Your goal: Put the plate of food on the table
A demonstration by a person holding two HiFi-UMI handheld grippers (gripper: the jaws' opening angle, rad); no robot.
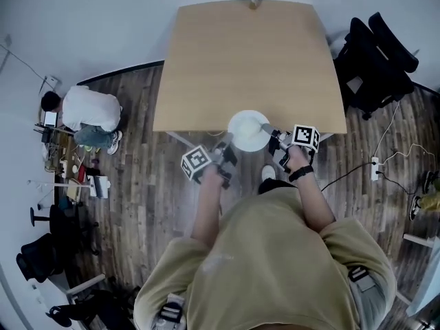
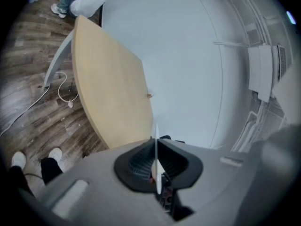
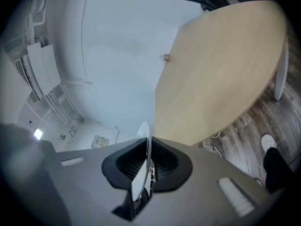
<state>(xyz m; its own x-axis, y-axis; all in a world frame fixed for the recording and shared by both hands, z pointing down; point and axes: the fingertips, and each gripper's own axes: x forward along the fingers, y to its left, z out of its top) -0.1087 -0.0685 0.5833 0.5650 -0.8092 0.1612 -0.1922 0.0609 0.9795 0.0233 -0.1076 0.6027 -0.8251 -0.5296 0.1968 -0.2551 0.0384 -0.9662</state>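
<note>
A white plate [image 1: 248,130] with a pale heap of food hangs over the near edge of the light wooden table [image 1: 247,60]. My left gripper [image 1: 225,155] is shut on the plate's left rim, and my right gripper [image 1: 276,143] is shut on its right rim. In the left gripper view the plate [image 2: 156,166] shows edge-on as a thin white sliver pinched between the dark pads. The right gripper view shows the same: the plate's rim [image 3: 142,166] is clamped between the ribbed pads. The table [image 3: 221,69] lies ahead of both grippers.
A small object [image 1: 254,3] stands at the table's far edge. A black office chair [image 1: 375,60] is at the table's right. A person in a white top [image 1: 86,112] crouches on the wooden floor at the left, among cables and clutter. A power strip [image 1: 375,165] lies at the right.
</note>
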